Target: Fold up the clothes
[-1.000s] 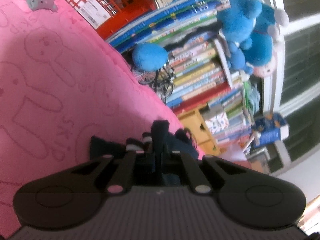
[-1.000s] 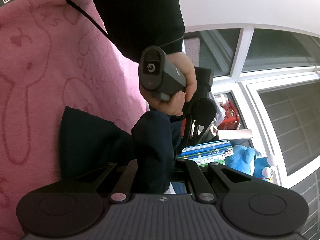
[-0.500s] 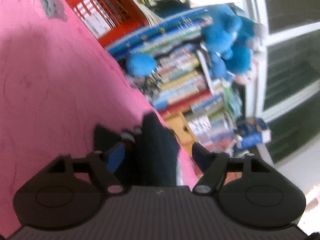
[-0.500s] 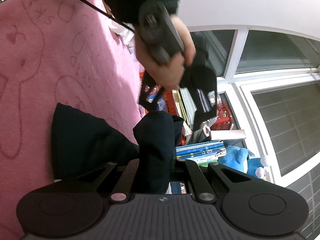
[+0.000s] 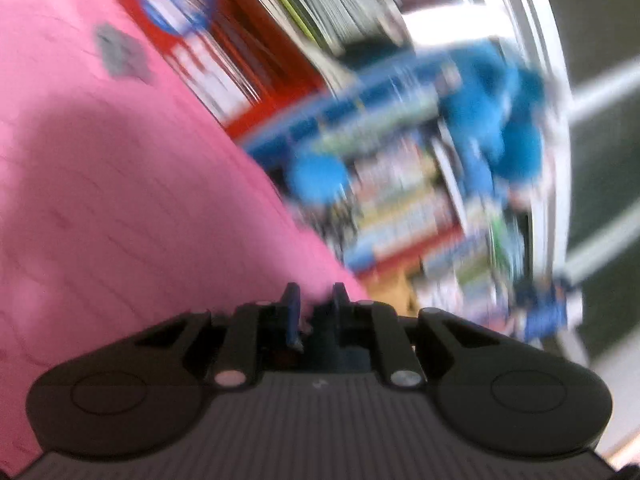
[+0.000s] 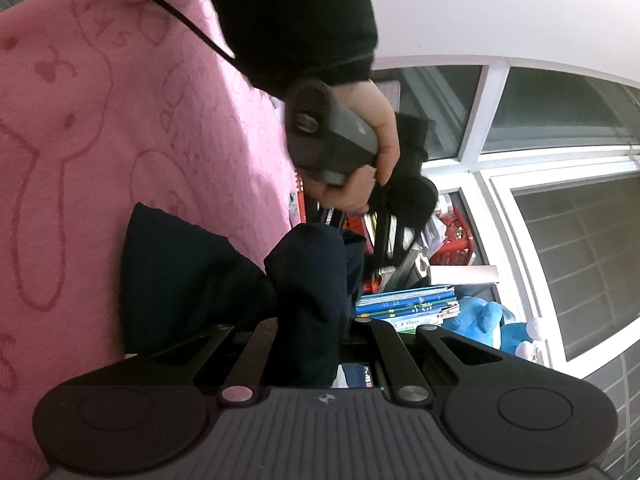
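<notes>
A dark navy garment (image 6: 180, 272) lies on the pink rabbit-print blanket (image 6: 80, 140). One bunched fold rises between the jaws of my right gripper (image 6: 310, 320), which is shut on it, and the cloth hides the fingertips. In the right wrist view a person's hand (image 6: 376, 148) holds the left gripper's grey handle (image 6: 328, 136) just above the fold. The left wrist view is blurred by motion. There my left gripper (image 5: 314, 304) has its fingers almost together over the blanket (image 5: 120, 200), with nothing between them and no garment in sight.
Past the blanket's edge stand a red basket (image 5: 248, 52), stacked books (image 5: 400, 200) and blue plush toys (image 5: 500, 120). The right wrist view shows the books (image 6: 404, 304), a plush toy (image 6: 480, 320) and a white window frame (image 6: 484, 184). A small grey patch (image 5: 120, 54) sits on the blanket.
The left gripper opened and let go of the garment, then its fingers came together as it swung away. The garment has left its view. The right gripper keeps its hold.
</notes>
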A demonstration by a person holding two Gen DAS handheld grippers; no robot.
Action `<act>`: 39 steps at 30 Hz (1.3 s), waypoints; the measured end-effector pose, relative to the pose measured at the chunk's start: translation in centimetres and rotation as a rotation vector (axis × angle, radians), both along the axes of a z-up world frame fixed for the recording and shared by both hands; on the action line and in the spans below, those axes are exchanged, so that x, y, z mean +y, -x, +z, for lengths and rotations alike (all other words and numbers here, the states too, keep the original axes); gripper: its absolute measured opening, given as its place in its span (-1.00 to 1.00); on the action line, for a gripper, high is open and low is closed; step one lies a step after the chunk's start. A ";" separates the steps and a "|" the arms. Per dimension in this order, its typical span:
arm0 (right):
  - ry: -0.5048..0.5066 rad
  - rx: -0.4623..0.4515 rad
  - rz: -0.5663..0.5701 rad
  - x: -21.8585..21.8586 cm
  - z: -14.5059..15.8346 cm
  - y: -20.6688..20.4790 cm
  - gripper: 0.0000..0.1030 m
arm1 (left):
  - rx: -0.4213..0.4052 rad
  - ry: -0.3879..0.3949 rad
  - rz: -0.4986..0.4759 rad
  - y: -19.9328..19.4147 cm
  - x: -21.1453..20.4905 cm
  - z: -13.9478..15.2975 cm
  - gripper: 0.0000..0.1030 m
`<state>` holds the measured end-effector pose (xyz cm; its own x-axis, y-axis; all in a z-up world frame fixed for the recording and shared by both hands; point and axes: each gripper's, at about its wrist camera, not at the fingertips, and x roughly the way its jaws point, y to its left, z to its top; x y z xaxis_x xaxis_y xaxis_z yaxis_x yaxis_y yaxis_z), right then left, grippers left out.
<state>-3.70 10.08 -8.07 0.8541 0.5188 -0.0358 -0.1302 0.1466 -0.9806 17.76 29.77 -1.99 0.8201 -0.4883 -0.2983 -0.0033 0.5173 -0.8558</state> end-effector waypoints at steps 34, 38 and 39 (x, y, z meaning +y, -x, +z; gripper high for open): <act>-0.267 0.370 -0.133 -9.4 5.4 3.5 0.36 | -0.399 -1.114 -0.290 26.8 -16.7 0.7 -0.19; -0.271 0.365 -0.158 -10.2 5.0 3.1 0.37 | -0.421 -1.144 -0.338 26.9 -18.7 0.4 -0.19; -0.271 0.364 -0.164 -10.4 4.9 3.0 0.37 | -0.429 -1.150 -0.350 27.0 -19.2 0.3 -0.19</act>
<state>-6.69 -0.29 -3.20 0.8825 0.4105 -0.2294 -0.4116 0.4382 -0.7991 -9.20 10.62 -1.67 0.8356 -0.3348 -0.4355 0.4474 0.8749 0.1856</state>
